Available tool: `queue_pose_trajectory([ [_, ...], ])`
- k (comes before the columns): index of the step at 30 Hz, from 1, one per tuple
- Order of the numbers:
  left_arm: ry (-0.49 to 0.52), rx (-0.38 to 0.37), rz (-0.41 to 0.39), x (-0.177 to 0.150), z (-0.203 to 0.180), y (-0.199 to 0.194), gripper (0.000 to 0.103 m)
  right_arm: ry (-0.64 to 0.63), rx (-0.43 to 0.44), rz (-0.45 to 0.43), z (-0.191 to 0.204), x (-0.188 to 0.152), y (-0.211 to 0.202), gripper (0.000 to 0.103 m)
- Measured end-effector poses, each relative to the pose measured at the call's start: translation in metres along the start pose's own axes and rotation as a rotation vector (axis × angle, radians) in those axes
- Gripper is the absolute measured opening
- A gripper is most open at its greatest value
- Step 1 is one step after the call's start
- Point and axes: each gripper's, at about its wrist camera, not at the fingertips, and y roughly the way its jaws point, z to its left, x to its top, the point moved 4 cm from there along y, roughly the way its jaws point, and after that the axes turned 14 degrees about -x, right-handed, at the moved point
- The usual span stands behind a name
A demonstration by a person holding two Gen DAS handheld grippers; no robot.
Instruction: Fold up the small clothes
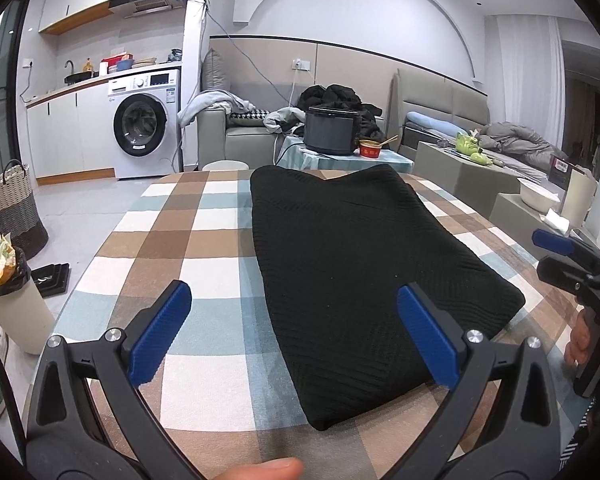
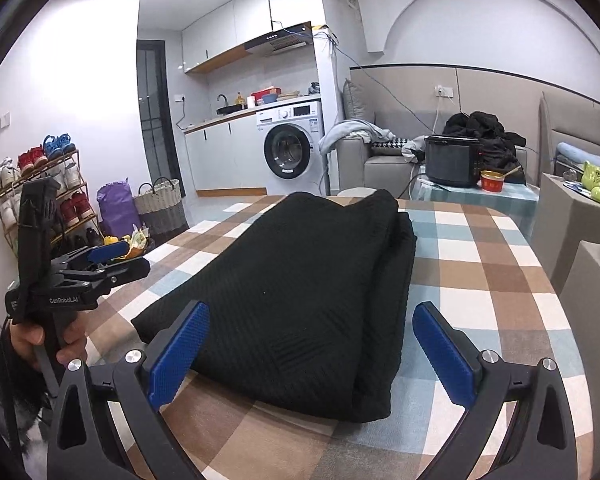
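Note:
A black ribbed knit garment (image 1: 352, 264) lies folded into a long rectangle on the checked tablecloth (image 1: 204, 240). My left gripper (image 1: 296, 336) hovers open over its near left corner, blue pads wide apart and holding nothing. In the right wrist view the same garment (image 2: 300, 280) shows stacked layers along its right edge. My right gripper (image 2: 316, 352) stands open above the garment's near end, also holding nothing. Each gripper appears in the other's view: the right gripper (image 1: 560, 252) at the far right, the left gripper (image 2: 108, 258) at the far left, held by a hand (image 2: 32, 344).
Beyond the table stand a dark cooker (image 1: 330, 130) and a red bowl (image 1: 370, 148) on a side table. A sofa with heaped clothes (image 1: 340, 100), a washing machine (image 1: 144, 124), a woven basket (image 1: 14, 208) and a bin (image 1: 8, 304) lie around. A shoe rack (image 2: 40, 192) stands left.

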Motion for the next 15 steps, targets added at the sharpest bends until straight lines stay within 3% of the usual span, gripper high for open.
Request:
queue_pose_trajectory([
  [15, 0.001, -0.016, 0.011, -0.0021, -0.0004, 0.0028, 0.103, -0.028, 0.004, -0.019, 0.0051, -0.0015, -0.0037, 0.103],
])
